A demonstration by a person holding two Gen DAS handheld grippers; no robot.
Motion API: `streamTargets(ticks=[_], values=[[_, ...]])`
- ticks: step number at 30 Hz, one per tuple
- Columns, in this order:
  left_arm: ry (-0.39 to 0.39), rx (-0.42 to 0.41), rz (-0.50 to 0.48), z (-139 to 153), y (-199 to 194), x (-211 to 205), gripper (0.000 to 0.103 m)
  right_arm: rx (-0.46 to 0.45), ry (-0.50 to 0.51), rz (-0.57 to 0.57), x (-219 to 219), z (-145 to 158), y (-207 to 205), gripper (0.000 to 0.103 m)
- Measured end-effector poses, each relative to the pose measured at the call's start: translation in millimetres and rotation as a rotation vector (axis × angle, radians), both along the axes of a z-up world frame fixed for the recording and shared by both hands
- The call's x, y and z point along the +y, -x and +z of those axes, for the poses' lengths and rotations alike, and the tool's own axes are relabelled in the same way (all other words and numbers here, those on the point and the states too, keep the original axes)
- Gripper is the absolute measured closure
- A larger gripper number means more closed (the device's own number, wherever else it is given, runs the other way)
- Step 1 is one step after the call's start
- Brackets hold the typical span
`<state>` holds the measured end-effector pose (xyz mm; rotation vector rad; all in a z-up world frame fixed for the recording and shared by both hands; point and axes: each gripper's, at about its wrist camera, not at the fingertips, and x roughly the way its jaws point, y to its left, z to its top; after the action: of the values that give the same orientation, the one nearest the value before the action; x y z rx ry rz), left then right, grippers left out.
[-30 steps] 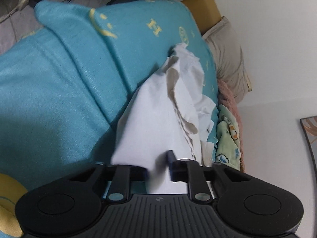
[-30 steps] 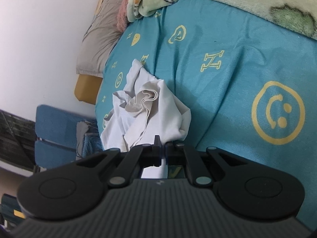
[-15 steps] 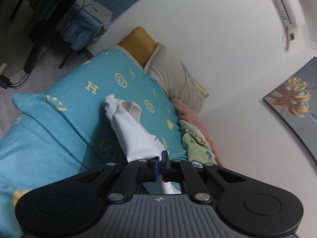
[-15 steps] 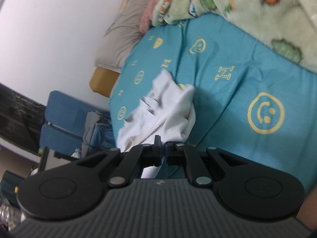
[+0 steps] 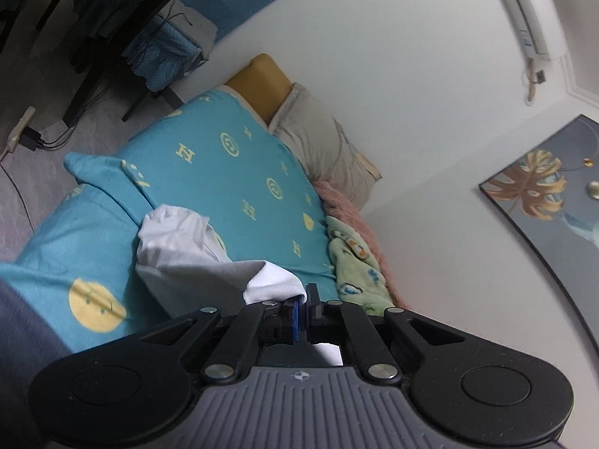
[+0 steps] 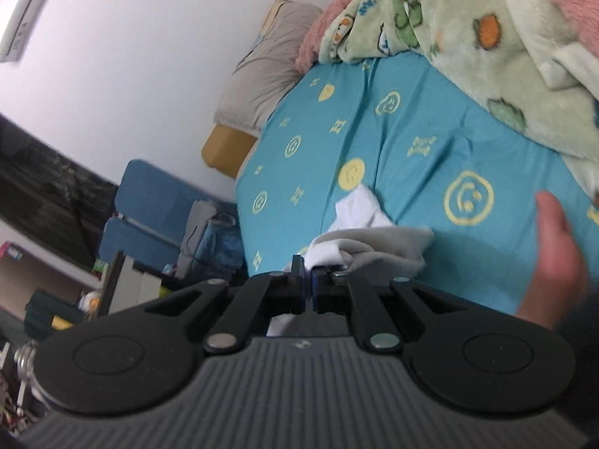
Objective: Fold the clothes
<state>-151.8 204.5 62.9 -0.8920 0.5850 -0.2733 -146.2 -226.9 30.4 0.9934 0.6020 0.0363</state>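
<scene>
Left wrist view: left hand-held gripper (image 5: 302,305) is closed on an edge of the white garment (image 5: 179,247), which sags limp from the pinch down to the bed (image 5: 232,172) — light, soft, best taken at hems or corners.

Right wrist view: right hand-held gripper (image 6: 307,280) is likewise clamped on bunched white cloth, garment lifted just above the sheet — only here a bare hand (image 6: 554,258) shows at right.

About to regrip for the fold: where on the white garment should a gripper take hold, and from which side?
Both the left gripper and right gripper are shut on bunched fabric of the white garment. Better, probably, a flat single edge: the loose end lying on the teal bedsheet, approached low from the open sheet side, since that part lies spread rather than crumpled.
</scene>
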Motion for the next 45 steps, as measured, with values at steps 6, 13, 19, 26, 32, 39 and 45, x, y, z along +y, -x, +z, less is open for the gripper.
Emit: streamTargets(ticks=[6,13,19,26,32,39,45], values=[[-0.109,0.072,0.047,-3,-93,-8,0.098,0.042,0.046,-0.013,12,-7,-81,0.096],[-0.257,0.180,0.085,-43,-186,-19,0.098,0.135,0.145,0.005,30,-46,-168,0.095],[-0.270,0.166,0.069,-86,-219,-16,0.098,0.176,0.184,0.053,31,-90,-203,0.095],[-0.323,0.168,0.051,-110,-242,-18,0.098,0.220,0.201,0.088,32,-111,-230,0.094],[-0.376,0.158,0.031,-115,-244,-26,0.098,0.226,0.239,0.105,37,-113,-231,0.094],[-0.432,0.069,-0.006,-96,-226,-35,0.033,0.166,0.347,0.172,53,-94,-218,0.071],[-0.527,0.012,-0.075,-83,-203,-53,0.017,0.061,0.416,0.231,70,-74,-194,0.023]])
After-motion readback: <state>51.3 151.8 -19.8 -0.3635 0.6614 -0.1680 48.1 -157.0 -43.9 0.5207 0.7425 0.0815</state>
